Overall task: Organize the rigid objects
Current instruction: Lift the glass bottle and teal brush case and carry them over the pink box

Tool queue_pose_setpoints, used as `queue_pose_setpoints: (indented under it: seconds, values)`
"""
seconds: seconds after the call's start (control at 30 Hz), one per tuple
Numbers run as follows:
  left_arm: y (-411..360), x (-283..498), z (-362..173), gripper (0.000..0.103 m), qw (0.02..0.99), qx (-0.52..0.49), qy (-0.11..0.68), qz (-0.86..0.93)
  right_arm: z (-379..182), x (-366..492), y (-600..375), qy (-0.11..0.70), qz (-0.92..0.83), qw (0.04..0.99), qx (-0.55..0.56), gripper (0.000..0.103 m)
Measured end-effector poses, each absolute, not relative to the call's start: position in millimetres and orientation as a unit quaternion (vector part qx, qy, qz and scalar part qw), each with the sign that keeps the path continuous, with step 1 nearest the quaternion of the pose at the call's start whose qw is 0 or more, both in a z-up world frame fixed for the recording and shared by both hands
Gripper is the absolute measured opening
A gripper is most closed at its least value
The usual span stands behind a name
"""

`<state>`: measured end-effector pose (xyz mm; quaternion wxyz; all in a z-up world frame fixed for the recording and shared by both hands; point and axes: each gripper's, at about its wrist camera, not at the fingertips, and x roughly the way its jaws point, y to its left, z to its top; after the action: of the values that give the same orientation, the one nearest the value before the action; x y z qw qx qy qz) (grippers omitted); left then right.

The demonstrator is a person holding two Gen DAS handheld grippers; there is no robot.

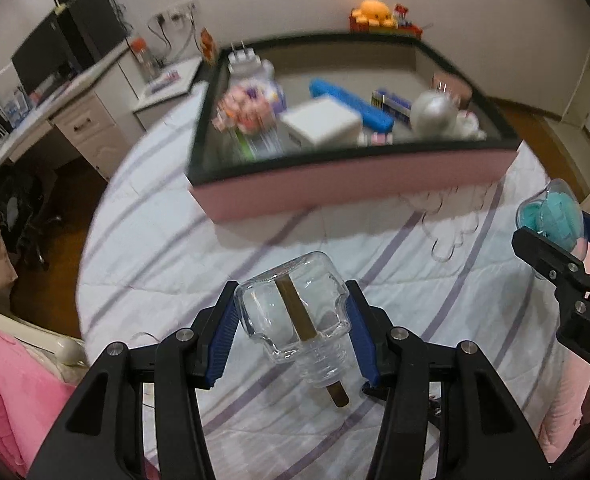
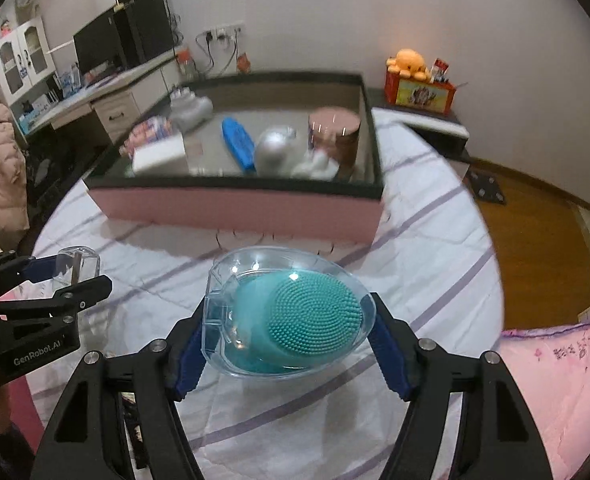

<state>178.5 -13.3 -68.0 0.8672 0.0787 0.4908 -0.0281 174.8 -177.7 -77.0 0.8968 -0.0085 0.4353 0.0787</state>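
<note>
A white quilt (image 1: 167,240) with thin lilac stripes covers the bed, and on it sits the landmark, a shallow pink box (image 1: 351,184) with a dark rim, blurred in both views. Left of the box stand a white desk (image 1: 67,120) with drawers and a dark monitor (image 1: 43,64); behind it, by the wall, an orange plush toy (image 1: 375,10) tops a red carton. Inside the box lie a white square case (image 1: 323,120), a ridged blue bar (image 1: 351,104), a silver rounded thing (image 1: 431,112) and, at its right end, a copper-lidded jar (image 2: 335,128). In front of the box, above the quilt, the left gripper (image 1: 293,332) clamps a clear glass bottle (image 1: 295,320) with a tan stick through it, blue pads pressed on both sides. Right of it, the right gripper (image 2: 287,320) grasps a clear egg-shaped plastic case (image 2: 287,308) holding a teal nubbed silicone brush (image 2: 311,316).
</note>
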Motion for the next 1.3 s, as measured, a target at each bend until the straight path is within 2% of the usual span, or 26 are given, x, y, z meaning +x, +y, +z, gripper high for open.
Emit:
queue_pose_setpoints:
  seconds: [0.57, 0.9, 1.3]
  values:
    - [0, 120, 45, 0.052, 0.943, 0.062, 0.326, -0.024, 29, 118, -180, 0.283, 0.071, 0.956, -0.006, 0.072]
    - [12, 87, 68, 0.052, 0.961, 0.036, 0.273, -0.015, 54, 85, -174, 0.236, 0.083, 0.968, -0.009, 0.072]
    - [19, 83, 67, 0.052, 0.961, 0.031, 0.274, -0.008, 57, 76, -176, 0.233, 0.085, 0.969, -0.003, 0.072]
